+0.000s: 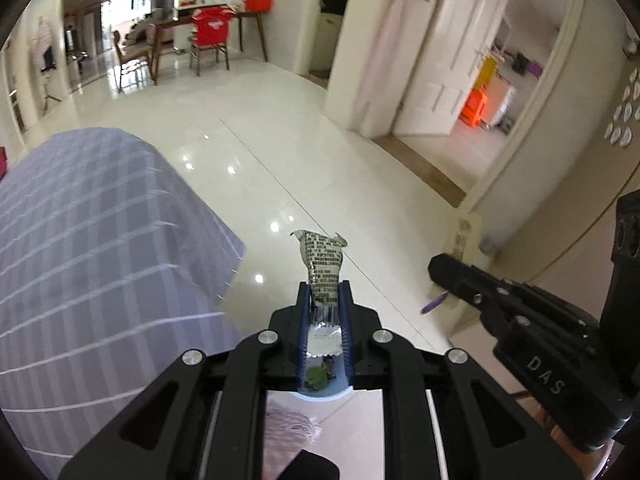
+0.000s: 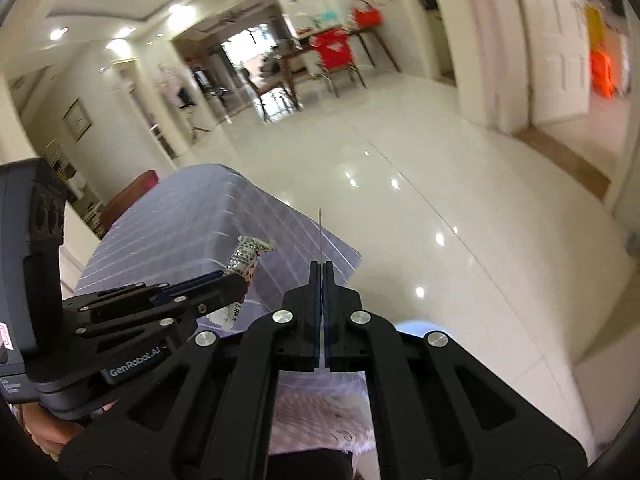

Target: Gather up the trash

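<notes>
My left gripper (image 1: 325, 287) is shut on a crumpled silver snack wrapper (image 1: 323, 264) with black print, held in the air above the floor. The wrapper sticks out past the fingertips and also shows in the right wrist view (image 2: 247, 255), held by the left gripper (image 2: 236, 280). My right gripper (image 2: 322, 266) is shut on a thin flat transparent piece (image 2: 320, 232) that stands edge-on between its pads. The right gripper appears in the left wrist view (image 1: 434, 270) at the right, beside the left one.
A table with a grey-blue checked cloth (image 1: 92, 248) lies to the left. Glossy white tiled floor (image 1: 304, 132) stretches ahead. A white door (image 1: 436, 56) and doorway stand at the right. A dining table and a chair with a red cover (image 1: 212, 28) are far back.
</notes>
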`<state>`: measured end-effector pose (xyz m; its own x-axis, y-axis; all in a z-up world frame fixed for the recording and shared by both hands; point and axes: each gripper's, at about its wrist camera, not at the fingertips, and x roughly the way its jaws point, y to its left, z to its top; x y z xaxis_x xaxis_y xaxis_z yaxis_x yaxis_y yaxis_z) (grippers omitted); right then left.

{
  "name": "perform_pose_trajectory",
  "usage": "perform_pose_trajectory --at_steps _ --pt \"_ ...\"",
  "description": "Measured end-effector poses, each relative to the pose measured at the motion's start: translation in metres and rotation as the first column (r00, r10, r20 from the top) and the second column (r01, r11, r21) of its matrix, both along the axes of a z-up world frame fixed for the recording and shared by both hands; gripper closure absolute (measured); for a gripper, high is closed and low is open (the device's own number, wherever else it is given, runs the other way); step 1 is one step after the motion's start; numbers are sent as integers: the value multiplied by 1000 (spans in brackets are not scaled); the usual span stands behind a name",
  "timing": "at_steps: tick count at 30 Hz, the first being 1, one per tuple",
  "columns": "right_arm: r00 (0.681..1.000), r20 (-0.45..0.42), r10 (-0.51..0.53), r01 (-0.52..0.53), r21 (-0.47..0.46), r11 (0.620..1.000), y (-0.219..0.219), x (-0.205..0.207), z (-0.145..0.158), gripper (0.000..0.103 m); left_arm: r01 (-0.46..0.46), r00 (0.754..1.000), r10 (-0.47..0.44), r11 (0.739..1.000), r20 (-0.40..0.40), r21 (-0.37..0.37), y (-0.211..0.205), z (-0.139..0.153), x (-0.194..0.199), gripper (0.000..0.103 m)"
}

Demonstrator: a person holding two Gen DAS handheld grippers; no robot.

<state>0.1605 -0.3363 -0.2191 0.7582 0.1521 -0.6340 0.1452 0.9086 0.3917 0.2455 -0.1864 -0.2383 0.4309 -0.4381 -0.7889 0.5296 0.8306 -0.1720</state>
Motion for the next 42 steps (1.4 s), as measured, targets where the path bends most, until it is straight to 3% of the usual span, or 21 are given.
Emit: perform_pose_trajectory --at_steps 8,10,11,12,22,29,34,36,37,38,42 --pt "994 -91 -67 75 89 993 -40 5 -50 100 22 1000 -21 996 -11 83 -37 -34 8 89" --pt "992 -99 -76 85 100 991 -41 2 -56 85 24 1000 -23 995 -11 92 -40 -38 3 89" --pt "991 -96 -89 98 99 990 -42 0 -58 58 25 1000 -24 995 -9 100 -44 -40 3 89" --pt "991 -87 -102 110 97 989 -43 -3 -59 42 27 1000 -27 994 -7 108 -47 -42 3 89" --pt "983 -84 -160 168 97 981 -60 -14 -64 42 55 998 -53 988 -14 144 -63 -52 2 89" --pt "968 -40 -247 249 57 967 -70 -42 -50 39 76 997 -76 987 -2 144 -73 -48 -5 89" --pt "954 10 -298 296 90 951 -79 -58 -36 36 80 996 -86 986 39 143 -81 -37 -8 85" --pt "949 24 -316 312 102 945 -81 -65 -32 36 67 996 -75 988 51 141 -83 -32 -7 60" --pt "946 31 -323 318 105 942 -82 -68 -29 36 51 997 -60 988 54 143 -83 -29 -6 32" --pt "944 38 -327 322 105 941 -82 -71 -26 35 35 997 -44 990 64 138 -82 -27 -7 23" --pt "947 51 -319 312 112 944 -78 -77 -18 32 -9 997 -1 991 80 132 -73 -11 -13 21"
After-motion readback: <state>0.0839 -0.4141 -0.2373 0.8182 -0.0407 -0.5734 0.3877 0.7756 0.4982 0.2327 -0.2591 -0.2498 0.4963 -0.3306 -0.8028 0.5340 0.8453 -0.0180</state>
